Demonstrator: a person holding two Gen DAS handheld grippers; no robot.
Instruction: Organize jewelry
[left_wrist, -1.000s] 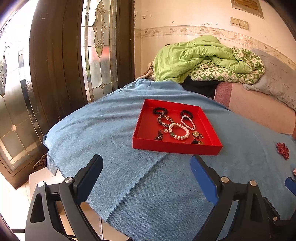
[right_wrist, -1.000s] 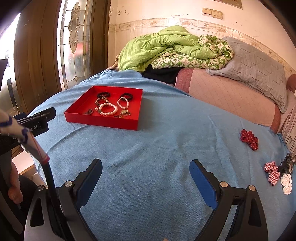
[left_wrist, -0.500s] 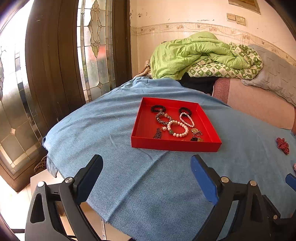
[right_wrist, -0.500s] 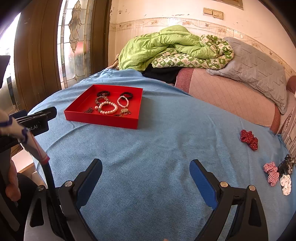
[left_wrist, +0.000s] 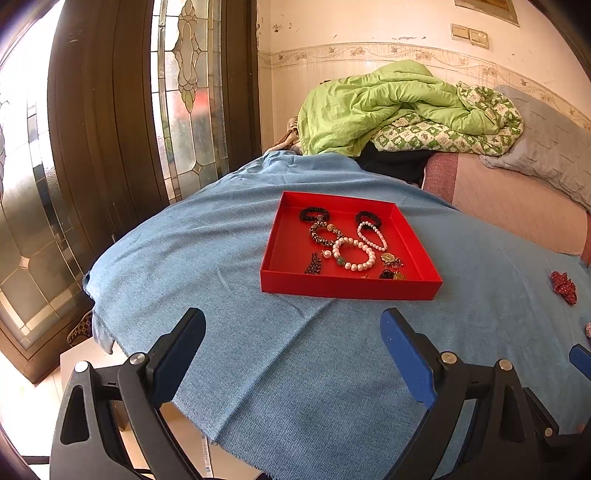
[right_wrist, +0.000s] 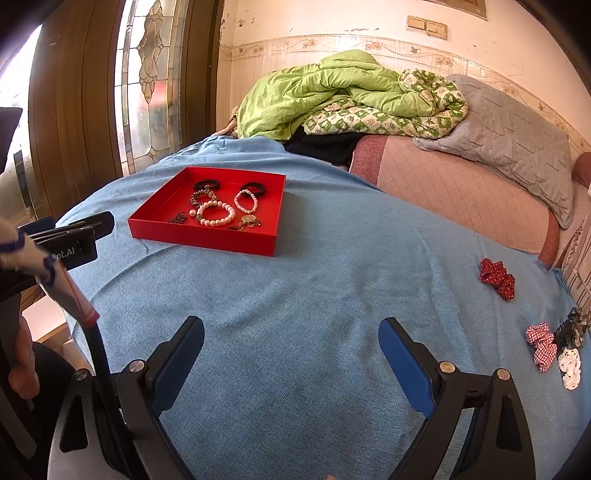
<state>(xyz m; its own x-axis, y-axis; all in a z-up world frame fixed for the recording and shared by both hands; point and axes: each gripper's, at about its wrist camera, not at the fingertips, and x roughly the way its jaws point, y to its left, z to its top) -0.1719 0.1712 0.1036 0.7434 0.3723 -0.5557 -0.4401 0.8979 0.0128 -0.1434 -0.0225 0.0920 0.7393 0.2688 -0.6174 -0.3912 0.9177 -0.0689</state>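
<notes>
Both grippers are shown with jaws spread wide and nothing held between them. Left gripper (left_wrist: 293, 345) is seen poised above the near edge of a blue cloth (left_wrist: 207, 258), its fingers directed toward a red tray (left_wrist: 347, 288) that rests flat on the cloth just ahead. Right gripper (right_wrist: 291, 350) is seen over the middle of the same cloth (right_wrist: 332, 295), with the red tray (right_wrist: 207, 238) lying farther off, ahead and to its left. Inside the tray are gathered a large pearl bracelet (left_wrist: 352, 254), a smaller pearl bracelet (left_wrist: 371, 234), two black hair ties (left_wrist: 314, 213) at the far side, a patterned bracelet (left_wrist: 323, 234) and some gold-toned pieces (left_wrist: 391, 260). Well apart from the tray, at the right of the cloth, a red dotted scrunchie (right_wrist: 496, 278) is laid, and nearer the right edge a red checked scrunchie (right_wrist: 541, 345) lies touching a white dotted one (right_wrist: 570, 367) and a dark hair clip (right_wrist: 572, 326). Behind the cloth a green quilt (right_wrist: 325, 92) and a grey pillow (right_wrist: 517, 136) are piled on a pink mattress (right_wrist: 454, 188).
</notes>
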